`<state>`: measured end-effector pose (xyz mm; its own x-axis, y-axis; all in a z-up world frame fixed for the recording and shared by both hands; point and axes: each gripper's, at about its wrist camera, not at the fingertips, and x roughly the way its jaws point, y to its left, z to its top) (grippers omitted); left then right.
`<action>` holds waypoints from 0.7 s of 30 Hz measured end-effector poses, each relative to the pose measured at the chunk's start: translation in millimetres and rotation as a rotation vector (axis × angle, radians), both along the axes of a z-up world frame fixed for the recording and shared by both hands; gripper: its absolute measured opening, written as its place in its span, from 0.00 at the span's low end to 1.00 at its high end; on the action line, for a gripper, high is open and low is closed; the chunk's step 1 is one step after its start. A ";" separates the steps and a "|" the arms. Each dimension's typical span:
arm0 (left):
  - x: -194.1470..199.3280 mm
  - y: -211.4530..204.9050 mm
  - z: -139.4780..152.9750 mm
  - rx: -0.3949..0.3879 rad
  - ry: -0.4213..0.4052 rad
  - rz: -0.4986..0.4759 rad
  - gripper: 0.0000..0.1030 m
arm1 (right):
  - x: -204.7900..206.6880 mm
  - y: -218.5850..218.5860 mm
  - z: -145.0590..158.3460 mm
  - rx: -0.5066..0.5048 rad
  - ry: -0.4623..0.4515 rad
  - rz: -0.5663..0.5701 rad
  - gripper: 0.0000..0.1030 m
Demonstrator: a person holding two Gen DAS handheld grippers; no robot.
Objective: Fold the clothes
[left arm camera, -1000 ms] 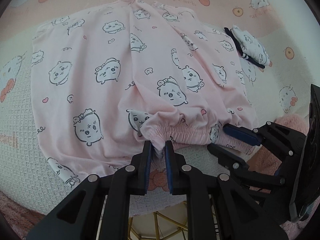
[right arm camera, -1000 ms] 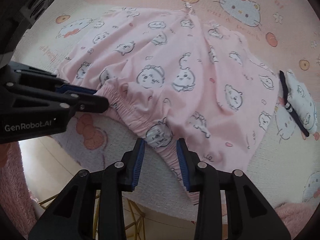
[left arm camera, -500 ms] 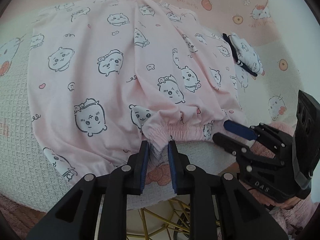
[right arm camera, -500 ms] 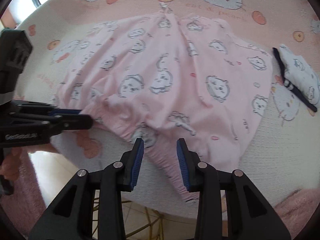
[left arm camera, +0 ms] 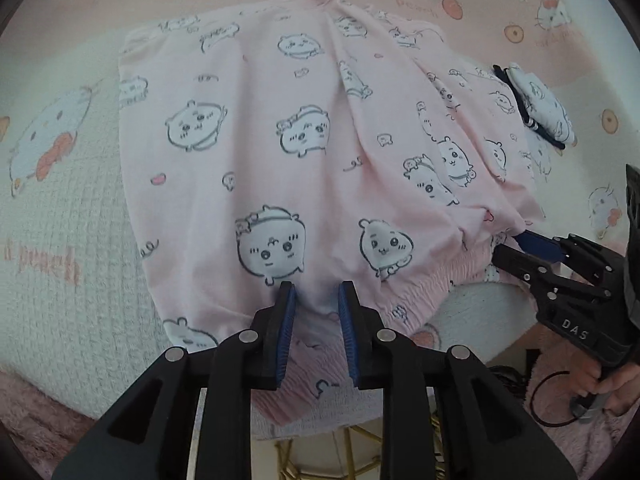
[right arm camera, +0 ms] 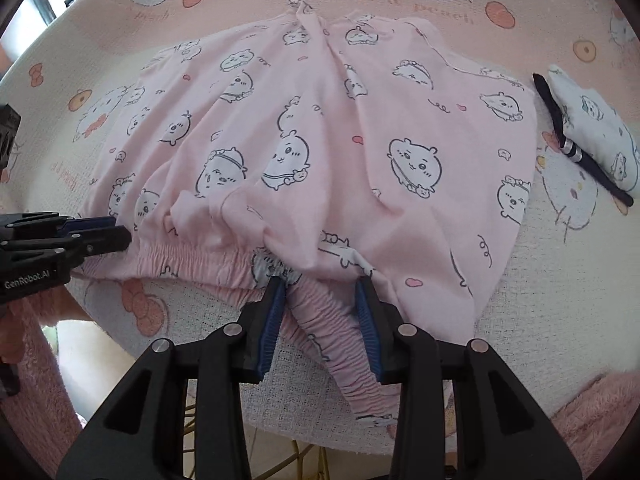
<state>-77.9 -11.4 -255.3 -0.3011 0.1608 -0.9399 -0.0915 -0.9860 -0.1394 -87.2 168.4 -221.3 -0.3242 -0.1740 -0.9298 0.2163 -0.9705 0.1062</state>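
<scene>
Both grippers, left [left arm camera: 316, 304] and right [right arm camera: 320, 300], hover spread over the shorts' [left arm camera: 320, 152] waistband [right arm camera: 192, 258] at the table's [right arm camera: 540, 300] near edge. To fold cleanly, pinch both layers evenly, well apart

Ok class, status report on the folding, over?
Left gripper, right gripper: jaws open, straddling waistband. Pink shorts spread flat. Nothing in the way.

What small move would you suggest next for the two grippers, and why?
Probably close both on the waistband: the left gripper and right gripper each stand open astride the elastic edge of the pink shorts, which lie spread but unfolded.
</scene>
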 end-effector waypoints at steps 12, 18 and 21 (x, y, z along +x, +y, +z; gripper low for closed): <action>31.4 -11.8 19.9 0.197 -0.067 -0.015 0.24 | 6.5 -8.1 11.5 -0.169 -0.061 0.063 0.39; 29.1 2.7 12.5 0.086 -0.072 -0.077 0.24 | 34.2 -25.2 8.0 -0.058 -0.039 0.097 0.39; 22.8 0.7 12.2 0.074 -0.060 -0.060 0.24 | 25.9 -18.8 3.6 -0.041 -0.051 0.071 0.39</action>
